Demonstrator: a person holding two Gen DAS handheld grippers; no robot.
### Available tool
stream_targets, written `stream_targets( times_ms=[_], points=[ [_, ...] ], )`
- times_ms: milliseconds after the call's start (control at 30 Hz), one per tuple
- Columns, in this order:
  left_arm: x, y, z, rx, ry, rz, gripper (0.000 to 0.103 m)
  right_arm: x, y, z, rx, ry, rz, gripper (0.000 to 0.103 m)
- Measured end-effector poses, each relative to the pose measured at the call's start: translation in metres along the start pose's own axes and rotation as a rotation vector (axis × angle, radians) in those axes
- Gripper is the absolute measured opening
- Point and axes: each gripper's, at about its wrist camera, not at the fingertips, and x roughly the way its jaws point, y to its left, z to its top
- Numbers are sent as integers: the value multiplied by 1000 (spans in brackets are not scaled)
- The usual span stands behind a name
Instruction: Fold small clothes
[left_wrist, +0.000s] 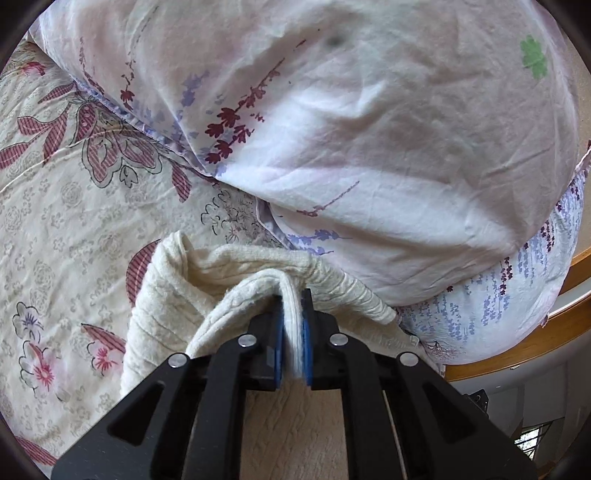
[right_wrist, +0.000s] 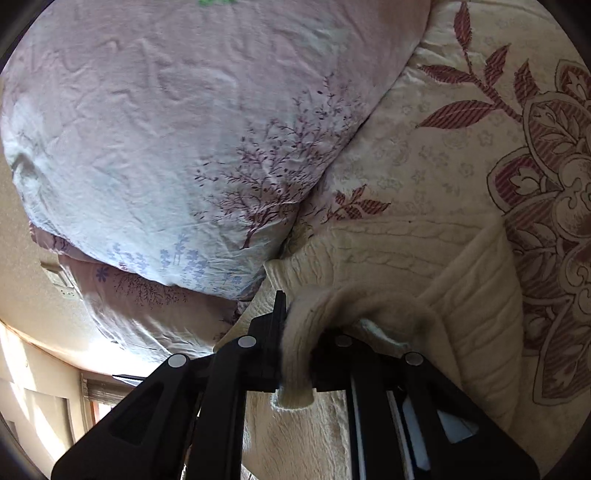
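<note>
One cream knitted garment (left_wrist: 173, 295), two pillows and one bedspread appear, with one gripper in each view.

Left gripper (left_wrist: 293, 314): the jaws are nearly closed, pinching a thick fold of the garment between the blue pads (left_wrist: 306, 343). From the jaws the knit spreads forward and to the left as a ribbed band, and more of it lies below the jaws. It rests on the bedspread (left_wrist: 55, 221), which is cream with red leaves and flowers.

Right gripper (right_wrist: 295, 332): the jaws clamp a bunched edge of the same garment (right_wrist: 388, 251). One finger (right_wrist: 279, 314) shows on the left of the fold; the other is draped over by cloth. A short end of knit hangs out behind the jaws. The rest of the garment spreads forward and to the right of the jaws, onto the bedspread (right_wrist: 443, 155).

Two pillows lie stacked directly ahead of both pairs of jaws. The upper pillow (left_wrist: 369, 129) is white-pink with purple and maroon sprigs and one green mark; the lower pillow (left_wrist: 498, 314), printed with lilac flowers, shows beneath it. In the right wrist view the upper pillow (right_wrist: 166, 147) and lower pillow (right_wrist: 147, 314) sit forward and left of the jaws. Their near edge touches the garment's far edge. A wooden bed rail (left_wrist: 535, 339) curves to the right of the left jaws.
</note>
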Motion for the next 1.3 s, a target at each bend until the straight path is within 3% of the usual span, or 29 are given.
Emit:
stream_targets(
  times_ms=[67, 133, 200, 267, 333, 400, 567, 733, 867, 967, 1100, 1267, 1300],
  points=[
    [5, 2, 1, -8, 9, 2, 16, 0, -1, 1, 12, 7, -7, 16],
    [5, -2, 1, 4, 8, -9, 28, -4, 1, 2, 7, -8, 0, 31],
    [-1, -10, 1, 45, 0, -9, 53, -21, 5, 4, -10, -59, 10, 60],
    [-14, -22, -2, 106, -17, -1, 66, -41, 14, 4, -52, -135, -11, 67],
    [-32, -27, -5, 167, -37, 11, 70, -64, 23, 2, -131, -207, -32, 66],
    [-49, -25, -10, 212, -50, 33, 70, -81, 29, -3, -216, -222, -95, 60],
    [-78, -1, -29, 299, -30, 115, 69, -95, 25, -31, -357, -111, -195, 53],
    [-93, 26, -50, 296, 11, 133, 68, -93, 11, -59, -415, -27, -279, 52],
    [-95, 37, -62, 273, 36, 131, 56, -88, 2, -74, -411, -7, -313, 48],
    [-94, 38, -70, 277, 48, 111, 40, -88, -2, -80, -423, 5, -316, 17],
    [-87, 36, -73, 276, 72, 128, 14, -92, 2, -83, -439, -29, -305, 10],
    [-88, 47, -75, 262, 79, 136, 12, -94, -8, -87, -403, -40, -358, 9],
    [-88, 49, -76, 260, 74, 135, 15, -91, -11, -88, -396, -42, -367, 10]
  ],
)
